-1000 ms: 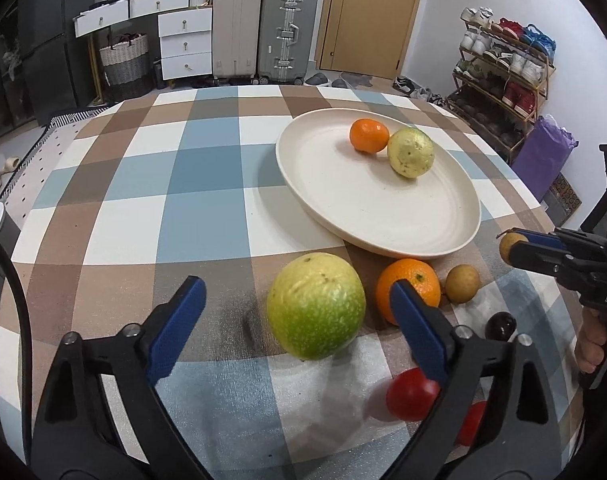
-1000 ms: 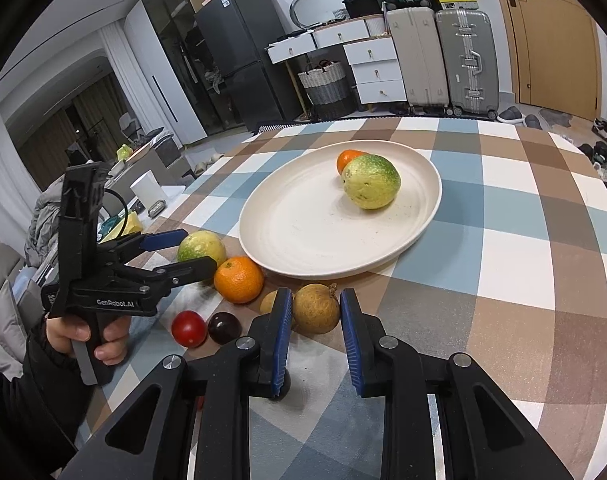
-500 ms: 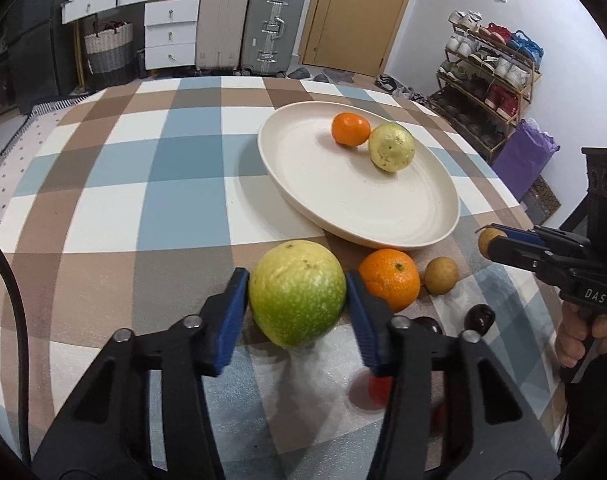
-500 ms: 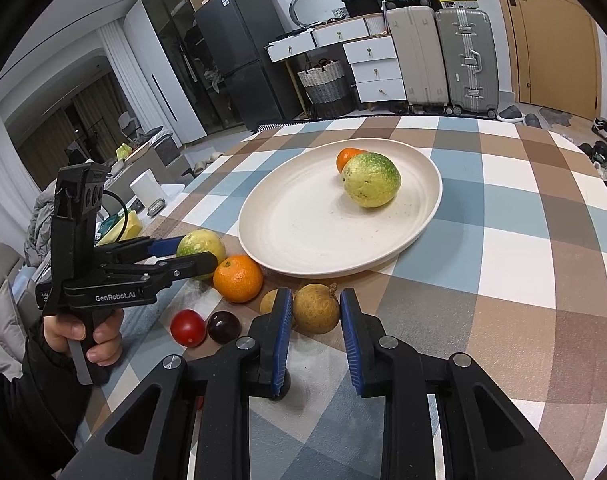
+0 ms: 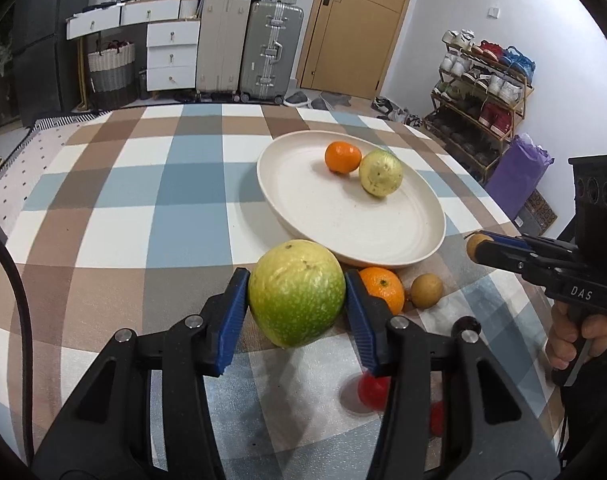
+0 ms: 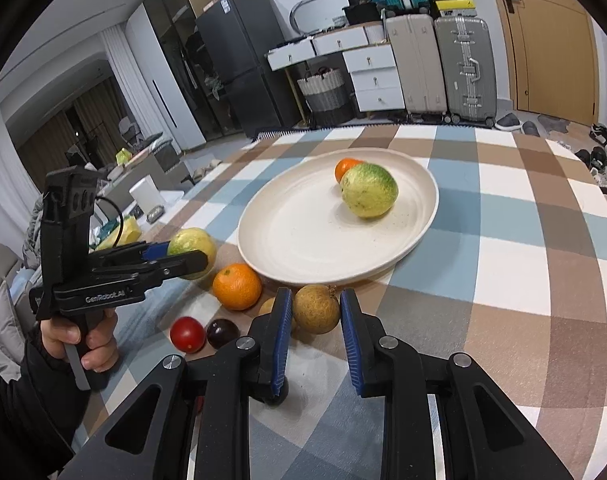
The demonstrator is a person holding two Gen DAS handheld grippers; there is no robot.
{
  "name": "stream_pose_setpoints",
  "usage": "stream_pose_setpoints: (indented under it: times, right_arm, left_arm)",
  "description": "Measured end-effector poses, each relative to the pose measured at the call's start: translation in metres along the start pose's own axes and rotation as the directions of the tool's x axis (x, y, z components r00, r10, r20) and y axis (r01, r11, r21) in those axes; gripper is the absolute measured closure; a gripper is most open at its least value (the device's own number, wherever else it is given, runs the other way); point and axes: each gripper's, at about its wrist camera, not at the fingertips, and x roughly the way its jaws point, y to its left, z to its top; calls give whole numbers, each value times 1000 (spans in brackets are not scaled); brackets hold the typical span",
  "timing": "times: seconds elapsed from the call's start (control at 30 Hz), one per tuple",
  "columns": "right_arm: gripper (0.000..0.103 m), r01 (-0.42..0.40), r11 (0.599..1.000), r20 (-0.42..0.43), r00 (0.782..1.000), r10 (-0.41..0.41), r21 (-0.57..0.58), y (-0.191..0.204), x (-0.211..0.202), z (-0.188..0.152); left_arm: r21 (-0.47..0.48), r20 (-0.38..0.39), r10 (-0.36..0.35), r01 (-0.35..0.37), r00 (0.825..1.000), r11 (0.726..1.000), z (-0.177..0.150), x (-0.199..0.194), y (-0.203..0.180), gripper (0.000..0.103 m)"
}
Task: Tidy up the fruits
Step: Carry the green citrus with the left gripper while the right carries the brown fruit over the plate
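My left gripper (image 5: 296, 298) is shut on a large green-yellow fruit (image 5: 296, 293) and holds it just above the checked cloth, near the front rim of the cream plate (image 5: 387, 236). The plate holds a tangerine (image 5: 342, 157) and a second green-yellow fruit (image 5: 380, 173). My right gripper (image 6: 316, 312) is shut on a small brown round fruit (image 6: 316, 309); it also shows at the right of the left wrist view (image 5: 476, 244). An orange (image 6: 237, 286), another brown fruit (image 5: 426, 290), a red tomato (image 6: 187, 334) and a dark plum (image 6: 222, 333) lie on the cloth before the plate.
The table edge (image 5: 15, 152) runs along the left and far sides. Beyond it stand suitcases (image 5: 269, 50), white drawers (image 5: 169, 56) and a shoe rack (image 5: 483, 92). A purple bag (image 5: 517, 172) sits by the table's right side.
My left gripper closed on the large green-yellow fruit and lifted it slightly toward the plate. My right gripper has stayed shut on the brown fruit.
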Motion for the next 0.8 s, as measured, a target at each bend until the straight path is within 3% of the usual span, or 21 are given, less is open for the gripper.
stream_pose_setpoints:
  times: [0.47, 0.6, 0.8]
  right_arm:
    - [78, 13, 1000, 107, 994, -12, -8, 1, -16, 5]
    - [78, 40, 999, 171, 985, -38, -7, 1, -25, 5]
    - [78, 44, 999, 180, 983, -45, 10, -2, -26, 7]
  left_arm:
    - [26, 98, 35, -38, 995, 999, 12, -21, -22, 58]
    - [14, 104, 36, -38, 994, 999, 19, -17, -25, 58]
    - [27, 101, 44, -47, 994, 999, 27, -8, -31, 58]
